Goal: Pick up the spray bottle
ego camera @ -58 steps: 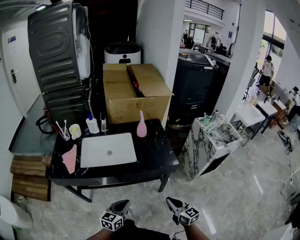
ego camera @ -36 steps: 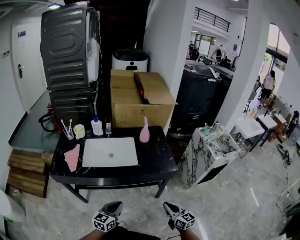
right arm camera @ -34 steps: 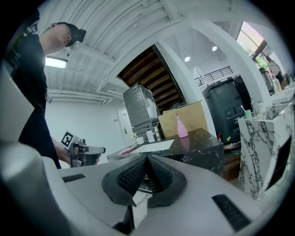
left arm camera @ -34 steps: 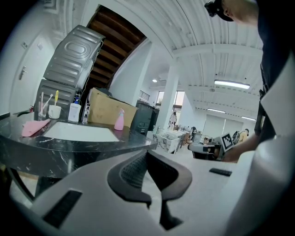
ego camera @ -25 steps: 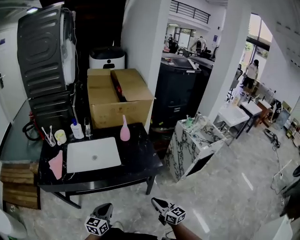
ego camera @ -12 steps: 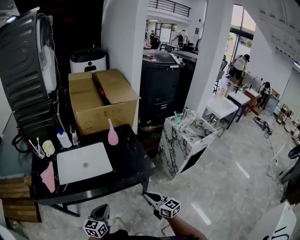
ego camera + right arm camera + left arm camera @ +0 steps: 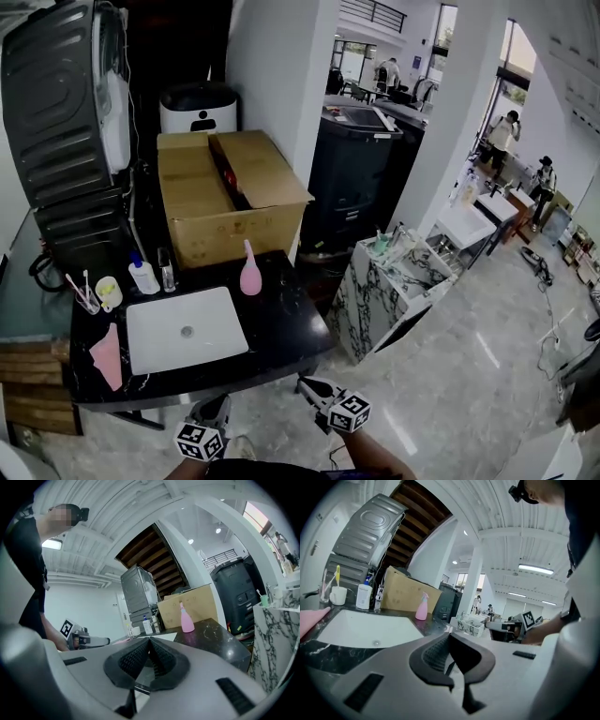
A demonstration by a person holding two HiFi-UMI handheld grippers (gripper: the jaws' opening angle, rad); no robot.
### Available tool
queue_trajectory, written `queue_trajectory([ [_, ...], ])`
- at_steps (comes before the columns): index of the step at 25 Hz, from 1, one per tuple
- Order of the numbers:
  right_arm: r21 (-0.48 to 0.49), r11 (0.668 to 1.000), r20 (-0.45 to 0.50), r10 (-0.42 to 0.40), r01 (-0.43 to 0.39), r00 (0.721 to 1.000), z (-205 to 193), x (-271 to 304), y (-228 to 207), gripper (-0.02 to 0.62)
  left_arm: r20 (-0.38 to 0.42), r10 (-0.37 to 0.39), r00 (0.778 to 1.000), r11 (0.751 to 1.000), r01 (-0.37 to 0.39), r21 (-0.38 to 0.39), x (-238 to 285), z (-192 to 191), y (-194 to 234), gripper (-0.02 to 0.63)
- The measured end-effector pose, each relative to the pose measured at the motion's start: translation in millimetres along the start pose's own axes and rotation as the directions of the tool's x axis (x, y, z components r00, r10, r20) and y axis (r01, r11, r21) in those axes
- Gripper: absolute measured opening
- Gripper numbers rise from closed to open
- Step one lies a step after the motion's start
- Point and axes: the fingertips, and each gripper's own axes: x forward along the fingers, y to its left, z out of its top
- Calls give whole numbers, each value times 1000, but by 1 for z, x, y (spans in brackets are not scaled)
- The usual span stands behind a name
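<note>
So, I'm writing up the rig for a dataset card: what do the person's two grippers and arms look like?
Both match: the left gripper and right gripper have light grey plastic bodies, dark ribbed pads and a white cube with black square markers. The person wears a dark top.

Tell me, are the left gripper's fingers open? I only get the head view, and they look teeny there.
Observer: No. In the left gripper view, the left gripper has its fingers pressed together, with nothing between them.
Operator: What about the other one?
Observer: The right gripper is shut and empty too, going by its own view.
Operator: Can that one see the bottle?
Observer: Yes. In the right gripper view, the pink spray bottle stands upright on the black counter, above and right of the fingertips.
</note>
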Motion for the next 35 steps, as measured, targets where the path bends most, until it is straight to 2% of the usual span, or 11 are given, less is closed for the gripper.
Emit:
queue_trajectory([
  [8,-13,998,10,-60,61,998,26,53,-22,26,3,-57,998,998,57,5,31,30,47,8],
  [14,-8,997,33,-82,82,996,42,94,-33,25,14,-66,998,998,66,9,41,47,87,8],
  [25,18,995,-4,-98,98,995,50,133,-63,25,7,-32,999,999,32,-13,62,61,121,8],
  [30,22,997,-31,-70,71,997,48,152,-83,25,9,0,1000,1000,0,-17,78,64,131,8],
  [35,-22,999,-62,-32,31,998,59,181,-113,26,25,47,999,999,-46,-9,104,82,143,8],
])
